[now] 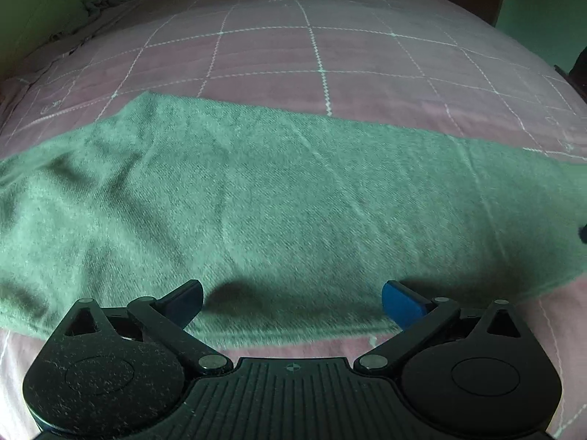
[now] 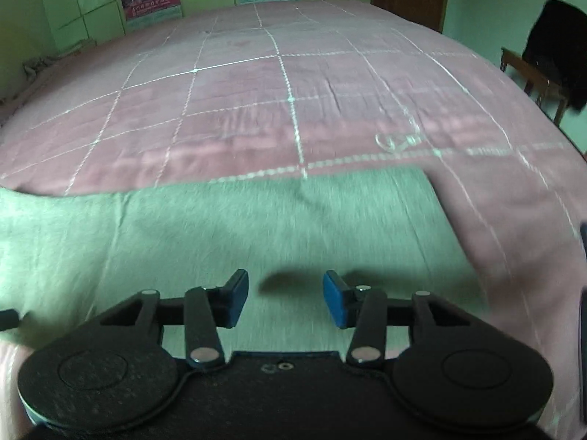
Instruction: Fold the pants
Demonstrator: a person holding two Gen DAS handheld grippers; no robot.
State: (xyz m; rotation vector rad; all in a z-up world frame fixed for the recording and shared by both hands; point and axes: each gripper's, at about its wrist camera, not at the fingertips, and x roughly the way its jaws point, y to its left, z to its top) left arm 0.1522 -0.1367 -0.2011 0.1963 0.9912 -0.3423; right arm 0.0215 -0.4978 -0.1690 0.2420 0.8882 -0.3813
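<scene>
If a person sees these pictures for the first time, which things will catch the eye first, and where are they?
The eye falls first on the green pants, spread flat across the near part of the pink bedspread with its white grid lines. Next come the two grippers at the bottom of each view: the left gripper has wide-open jaws above the near edge of the pants, and the right gripper stands over the cloth with nothing between its blue pads.

The pants (image 1: 279, 198) lie flat across the near part of the bed (image 1: 293, 58) (left to right); a chair (image 2: 532, 77) stands far right beside it.
</scene>
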